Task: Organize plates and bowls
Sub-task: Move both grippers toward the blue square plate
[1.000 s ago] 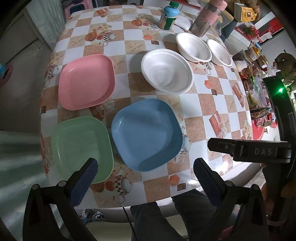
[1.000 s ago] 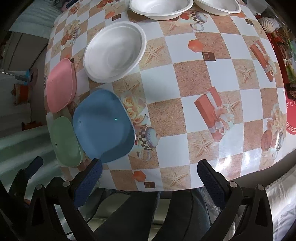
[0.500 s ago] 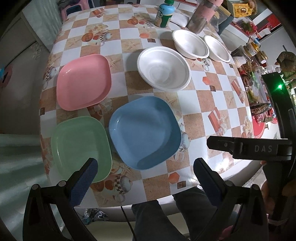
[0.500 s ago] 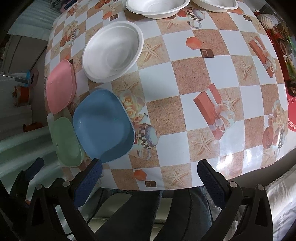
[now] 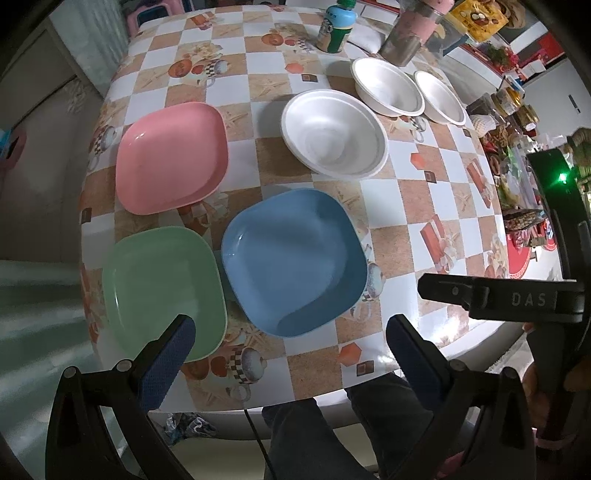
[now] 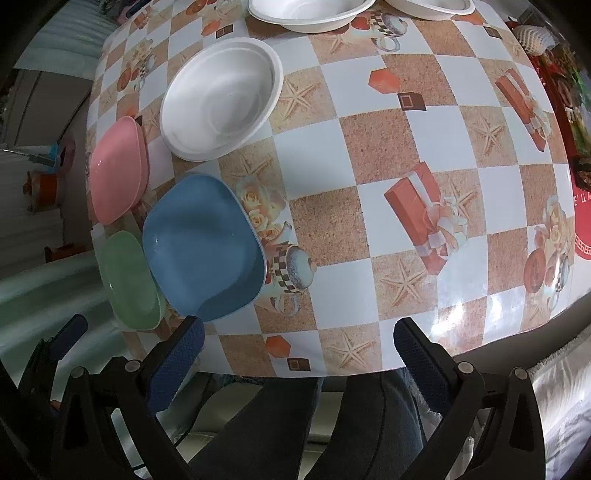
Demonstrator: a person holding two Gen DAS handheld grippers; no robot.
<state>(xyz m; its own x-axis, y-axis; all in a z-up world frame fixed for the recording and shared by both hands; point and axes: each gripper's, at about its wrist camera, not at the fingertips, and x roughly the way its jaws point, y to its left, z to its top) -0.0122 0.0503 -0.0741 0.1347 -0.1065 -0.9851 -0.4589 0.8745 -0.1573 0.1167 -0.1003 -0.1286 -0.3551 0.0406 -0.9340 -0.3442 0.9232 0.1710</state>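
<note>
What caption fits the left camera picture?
Open left gripper hovers above pink plate, green plate, blue plate and three white bowls.

Table (image 5: pixel 399 206) covered by a checkered cloth of white and sandy squares printed with starfish, cups and gift boxes. Near edge, left: green plate (image 5: pixel 162 291), with blue plate (image 5: pixel 295 262) just beside it on the right. Behind the green plate: pink plate (image 5: pixel 171 157), standing apart from it. Behind the blue plate: large white bowl (image 5: pixel 334 134). Further back and to the right: two smaller white bowls (image 5: pixel 388 86) (image 5: pixel 439 98), rims close together or touching. Far edge: green bottle (image 5: pixel 336 31) and a grey-and-pink container (image 5: pixel 406 35). Right wrist view: the blue plate (image 6: pixel 203 247) hides part of the green plate (image 6: pixel 129 280); the right part of the cloth (image 6: pixel 406 155) carries nothing.
</note>
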